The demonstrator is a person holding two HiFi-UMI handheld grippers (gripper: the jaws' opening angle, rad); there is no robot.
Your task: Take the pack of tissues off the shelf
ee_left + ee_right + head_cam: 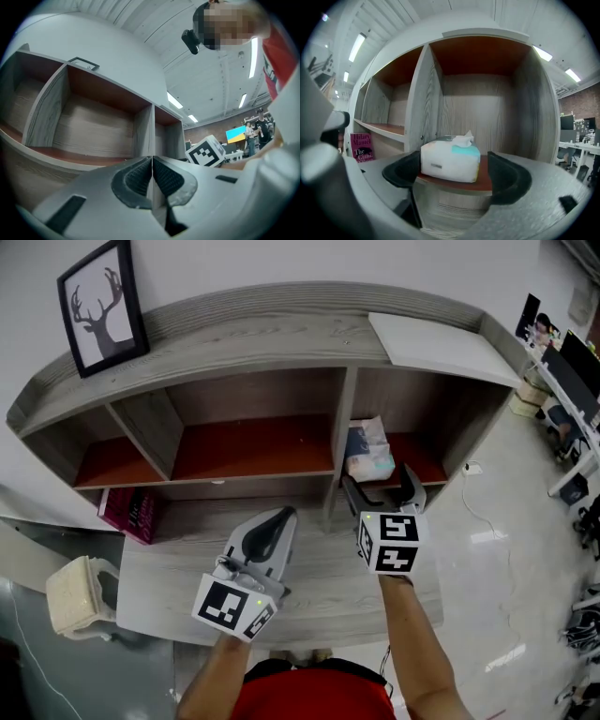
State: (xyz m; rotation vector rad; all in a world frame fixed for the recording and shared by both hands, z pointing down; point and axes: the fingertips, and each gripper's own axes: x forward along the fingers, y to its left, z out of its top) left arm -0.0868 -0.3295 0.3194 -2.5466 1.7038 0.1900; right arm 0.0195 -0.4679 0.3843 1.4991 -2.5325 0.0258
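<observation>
The pack of tissues [451, 159], soft and boxy with a tuft poking up, sits on the red-brown board of the grey wood-grain shelf [262, 334], just right of the divider [342, 423]. The right gripper [380, 486] faces it, fingers wide apart and short of its sides. It should go in level, straddle the pack and squeeze gently. The left gripper [272, 529] is left of the divider, fingers together, empty.
</observation>
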